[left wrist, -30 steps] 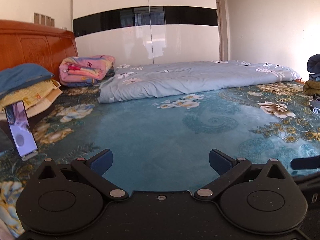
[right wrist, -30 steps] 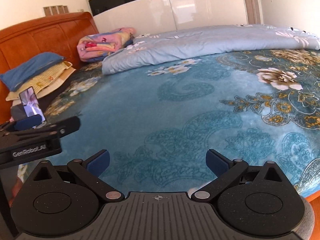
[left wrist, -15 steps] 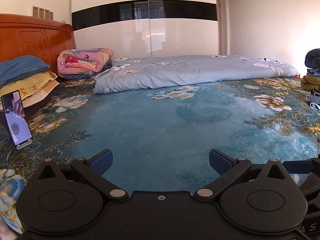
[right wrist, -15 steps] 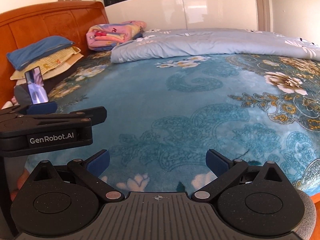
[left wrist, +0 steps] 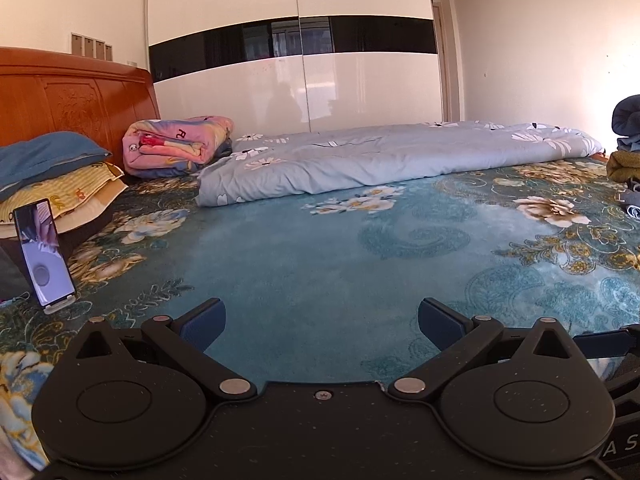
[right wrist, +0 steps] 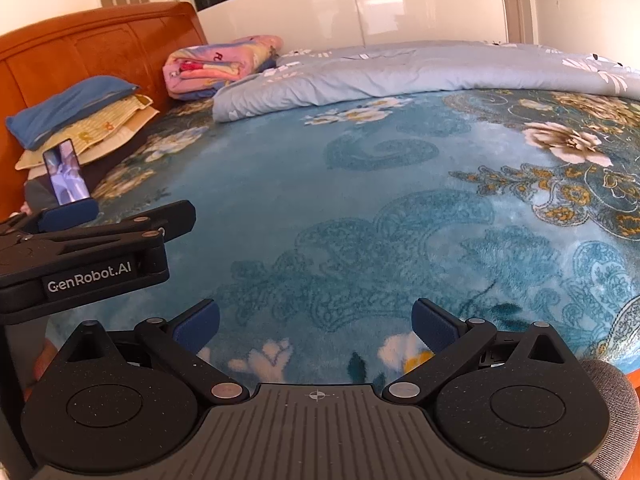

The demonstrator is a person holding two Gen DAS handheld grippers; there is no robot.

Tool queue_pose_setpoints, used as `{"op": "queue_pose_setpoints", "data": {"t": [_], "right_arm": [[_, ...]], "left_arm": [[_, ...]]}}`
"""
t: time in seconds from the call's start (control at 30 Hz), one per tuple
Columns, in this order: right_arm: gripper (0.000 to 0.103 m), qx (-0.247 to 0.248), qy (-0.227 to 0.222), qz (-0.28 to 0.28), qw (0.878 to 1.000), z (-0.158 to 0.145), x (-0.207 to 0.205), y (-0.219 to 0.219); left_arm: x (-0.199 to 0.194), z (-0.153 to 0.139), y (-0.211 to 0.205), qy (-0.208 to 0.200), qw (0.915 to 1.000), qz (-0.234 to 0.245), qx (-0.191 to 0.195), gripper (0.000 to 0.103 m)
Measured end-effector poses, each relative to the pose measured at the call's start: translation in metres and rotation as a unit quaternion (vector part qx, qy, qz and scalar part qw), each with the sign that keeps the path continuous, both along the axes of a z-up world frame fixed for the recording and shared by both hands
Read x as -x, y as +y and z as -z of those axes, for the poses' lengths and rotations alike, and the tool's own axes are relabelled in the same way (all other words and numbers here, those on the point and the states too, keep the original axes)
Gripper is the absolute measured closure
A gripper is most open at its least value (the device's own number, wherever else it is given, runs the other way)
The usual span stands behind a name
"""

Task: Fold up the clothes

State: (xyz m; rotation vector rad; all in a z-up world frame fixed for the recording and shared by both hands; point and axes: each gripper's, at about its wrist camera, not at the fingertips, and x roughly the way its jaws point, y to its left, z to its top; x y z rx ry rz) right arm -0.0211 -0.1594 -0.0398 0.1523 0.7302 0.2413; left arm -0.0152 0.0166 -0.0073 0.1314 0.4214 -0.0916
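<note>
My left gripper [left wrist: 320, 322] and right gripper [right wrist: 316, 320] gape empty over the bed cover [left wrist: 304, 264]; clothes pile [left wrist: 626, 152] lies far right, judged soft, limp, best pinched at hems.

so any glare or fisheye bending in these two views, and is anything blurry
Left wrist view: the glossy white wardrobe doors carry soft reflections, the right wall is washed out by sunlight, and the corners are vignetted. Right wrist view: the teal floral plush blanket bulges into a dome and the orange wooden headboard curves. Both are sharp, with no motion blur.
</note>
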Motion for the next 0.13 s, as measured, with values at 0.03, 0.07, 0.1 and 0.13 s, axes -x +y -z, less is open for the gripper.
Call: {"op": "queue_pose_setpoints", "data": {"t": [0.03,0.07,0.1,0.13], "right_arm": [[0.000,-0.001,0.000,0.000,1.000,0.0003,0.0002,-0.0002],[0.000,-0.002,0.001,0.000,1.000,0.0007,0.0002,-0.0004],[0.000,-0.003,0.002,0.000,1.000,0.0012,0.0001,-0.0005],[0.000,-0.003,0.003,0.000,1.000,0.0016,0.0000,-0.0004]], "left_arm": [[-0.0007,0.0005,-0.0002,0.003,1.0000,0.000,-0.001,0.001],[-0.0017,0.0013,-0.0005,0.008,1.0000,-0.001,-0.002,0.001],[-0.0027,0.0021,-0.0007,0.012,0.9999,-0.001,-0.003,0.001],[-0.0034,0.0027,-0.0007,0.014,0.9999,-0.001,-0.004,0.001]]}}
